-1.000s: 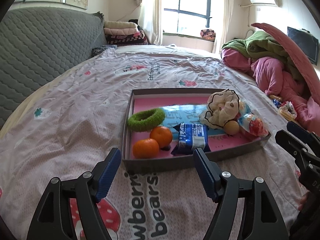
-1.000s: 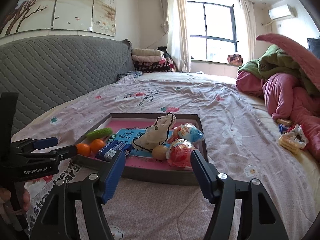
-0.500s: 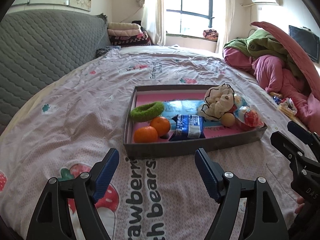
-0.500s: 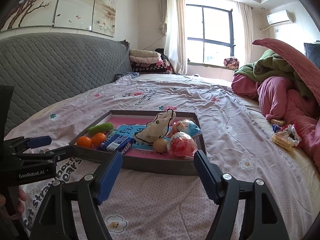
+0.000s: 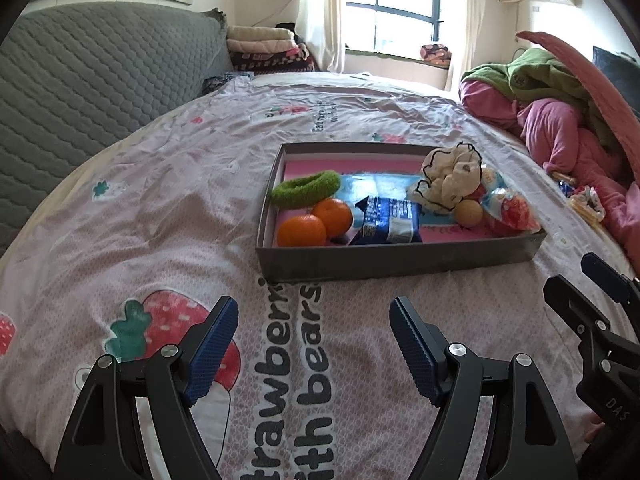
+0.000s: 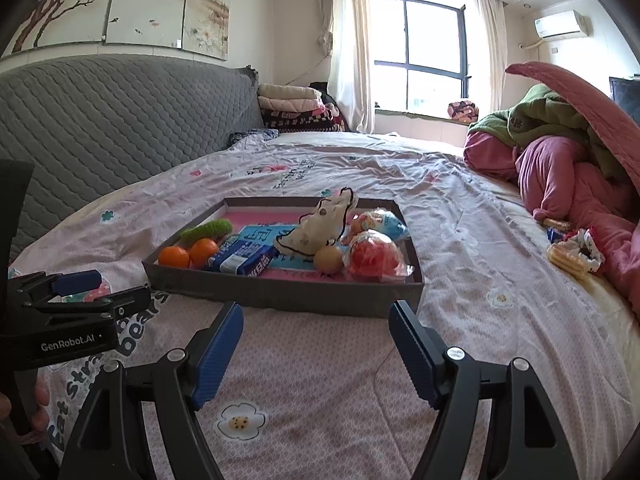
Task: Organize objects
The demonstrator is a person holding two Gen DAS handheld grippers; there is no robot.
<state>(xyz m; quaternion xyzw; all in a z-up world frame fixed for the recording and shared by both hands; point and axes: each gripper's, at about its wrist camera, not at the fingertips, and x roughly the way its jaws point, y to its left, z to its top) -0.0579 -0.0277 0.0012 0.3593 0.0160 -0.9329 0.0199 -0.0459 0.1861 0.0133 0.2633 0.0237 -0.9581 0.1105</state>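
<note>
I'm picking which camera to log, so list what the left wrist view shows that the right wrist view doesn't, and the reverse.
Only the left wrist view: the strawberry print on the bedspread, and the right gripper seen from the side.

Only the right wrist view: the flower painting above the headboard, and the left gripper seen from the side.

Both: the tray with two oranges, a blue packet and a cloth toy; both grippers open and empty.

A wide bed covered by a pale pink strawberry-print sheet (image 5: 168,200) carries everything. Straight ahead of both tools lies a shallow dark grey cardboard tray (image 5: 400,264) directly on the sheet. Far to the right of the tools sit a crumpled snack wrapper (image 6: 574,254) and heaped pink and green quilts (image 6: 568,160).
</note>
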